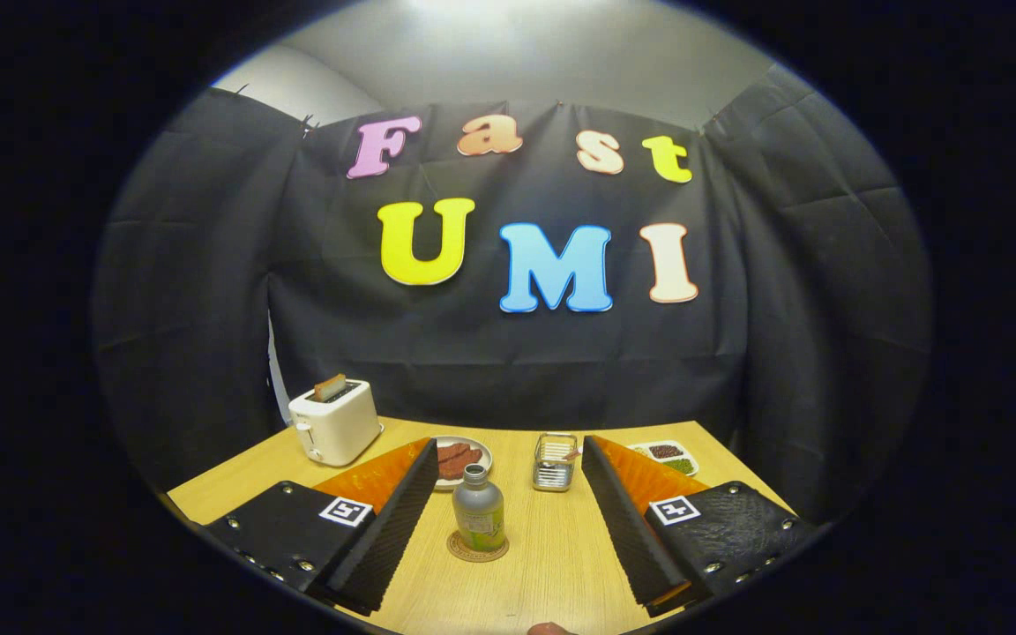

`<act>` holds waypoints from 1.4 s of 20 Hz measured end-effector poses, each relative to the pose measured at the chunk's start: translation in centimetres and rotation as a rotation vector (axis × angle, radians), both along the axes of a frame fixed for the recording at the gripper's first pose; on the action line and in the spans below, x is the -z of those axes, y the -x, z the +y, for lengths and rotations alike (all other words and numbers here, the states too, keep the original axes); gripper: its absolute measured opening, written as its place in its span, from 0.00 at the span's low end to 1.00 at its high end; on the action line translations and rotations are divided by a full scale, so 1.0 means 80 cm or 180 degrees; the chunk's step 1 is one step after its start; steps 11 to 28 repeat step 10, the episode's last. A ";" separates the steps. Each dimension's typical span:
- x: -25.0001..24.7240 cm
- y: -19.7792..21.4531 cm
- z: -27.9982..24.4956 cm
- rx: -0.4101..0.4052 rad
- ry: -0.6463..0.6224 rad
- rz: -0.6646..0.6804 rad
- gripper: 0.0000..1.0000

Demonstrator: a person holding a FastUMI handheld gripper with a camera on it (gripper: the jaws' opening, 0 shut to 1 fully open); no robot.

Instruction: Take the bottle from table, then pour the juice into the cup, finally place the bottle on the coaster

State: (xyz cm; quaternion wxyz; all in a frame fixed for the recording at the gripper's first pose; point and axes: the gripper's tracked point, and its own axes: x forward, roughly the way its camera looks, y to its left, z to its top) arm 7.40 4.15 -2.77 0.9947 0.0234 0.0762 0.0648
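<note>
A small bottle [478,513] with a grey cap and a green label stands upright on a round brown coaster [477,549] on the wooden table [552,564]. It sits between my two fingers, nearer the left one, with a gap on each side. My gripper [508,511] is open; its ribbed black pads touch nothing. A clear glass cup [554,460] stands beyond the bottle, just left of the right finger.
A white toaster [334,422] with a slice in it stands at the back left. A plate [464,459] of reddish food lies behind the bottle. A small white dish [668,455] with dark and green contents sits at the back right. The black cloth wall closes the far side.
</note>
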 end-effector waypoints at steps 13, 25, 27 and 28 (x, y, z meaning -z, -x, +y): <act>-0.020 0.078 0.014 -0.0024 0.0062 -0.0211 0.98; -0.020 0.078 0.014 -0.0024 0.0062 -0.0211 0.98; -0.020 0.078 0.014 -0.0024 0.0062 -0.0211 0.98; -0.020 0.078 0.014 -0.0024 0.0062 -0.0211 0.98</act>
